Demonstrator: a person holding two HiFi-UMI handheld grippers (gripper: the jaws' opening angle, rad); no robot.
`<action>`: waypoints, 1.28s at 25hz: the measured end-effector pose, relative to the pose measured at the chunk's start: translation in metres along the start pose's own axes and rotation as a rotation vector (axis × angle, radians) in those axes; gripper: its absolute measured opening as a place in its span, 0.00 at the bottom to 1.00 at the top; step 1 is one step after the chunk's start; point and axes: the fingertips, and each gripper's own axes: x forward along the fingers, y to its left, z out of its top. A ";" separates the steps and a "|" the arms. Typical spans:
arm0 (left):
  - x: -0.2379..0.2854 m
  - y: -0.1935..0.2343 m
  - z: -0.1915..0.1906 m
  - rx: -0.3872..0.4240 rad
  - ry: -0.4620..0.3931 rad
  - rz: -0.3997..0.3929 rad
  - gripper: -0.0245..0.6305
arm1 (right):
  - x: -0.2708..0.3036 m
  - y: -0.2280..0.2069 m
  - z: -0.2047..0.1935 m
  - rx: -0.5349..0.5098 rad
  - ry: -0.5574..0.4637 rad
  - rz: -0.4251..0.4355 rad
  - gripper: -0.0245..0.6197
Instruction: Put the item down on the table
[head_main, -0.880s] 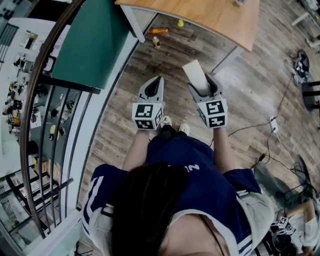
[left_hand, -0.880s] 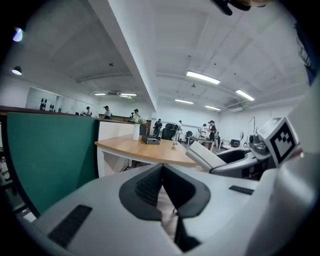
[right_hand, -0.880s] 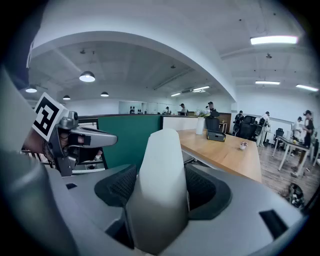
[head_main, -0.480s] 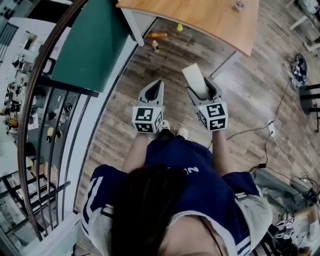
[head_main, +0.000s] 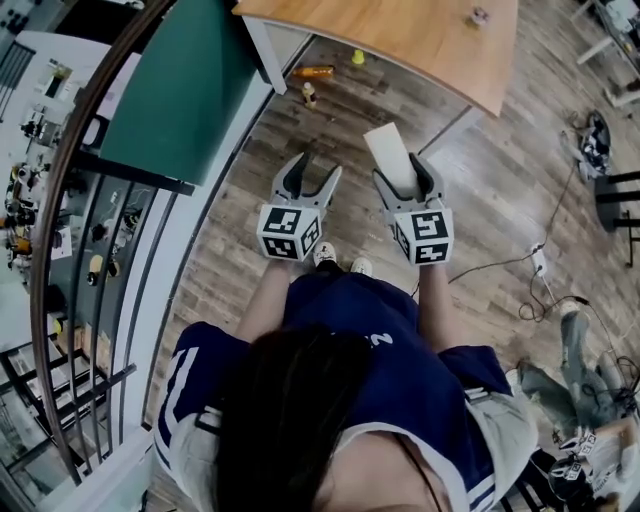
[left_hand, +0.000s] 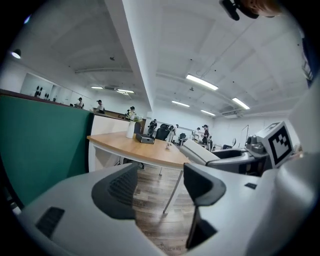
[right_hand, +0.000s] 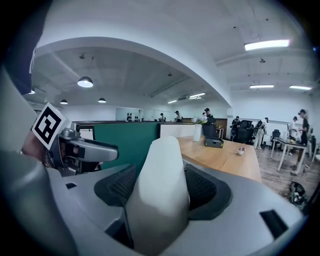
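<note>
- The white item (head_main: 390, 152) sat clamped in your right gripper (head_main: 405, 173), held off the wooden table (head_main: 420, 32), short of its near edge and over the floor rather than over the top.
- The item was smooth, matte and pale, narrowing to a rounded end that stood well clear of the jaws. It pointed toward the table.
- It looked light: a single gripper carried it by one end with no visible sag. Whether it was a stiff shell or something softer could not be told, so a gentle set-down seemed wise.
- Its finish looked slick, and the ribbed pads (right_hand: 119, 186) on both flanks appeared to be what kept it from sliding.
- The hold was on the wider lower part of the item. That seemed the right place, since the narrow tip offered the pads less to bite on.
- Your right gripper's jaws stood fairly wide, pressed against the item's two sides.
- Your left gripper (head_main: 312, 180) hovered beside the right one, equally short of the table. Its jaws were spread with nothing between them but floorboards in the distance.
- The table's top looked largely bare on the near side, with a small object (head_main: 479, 14) toward its far edge, leaving room to land the item.
- A green partition (head_main: 190, 80) stood off the table's left end, and a bottle (head_main: 313, 71) lay on the floor beneath the table's near edge.
</note>
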 end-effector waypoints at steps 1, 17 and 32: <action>0.002 0.002 0.002 0.004 0.003 -0.009 0.47 | 0.003 0.000 0.003 0.001 -0.004 -0.006 0.54; 0.005 0.039 -0.005 0.038 0.035 -0.094 0.58 | 0.027 0.027 0.018 -0.015 -0.026 -0.069 0.54; 0.064 0.075 0.020 0.052 0.009 -0.025 0.58 | 0.091 -0.025 0.034 -0.013 -0.044 -0.016 0.54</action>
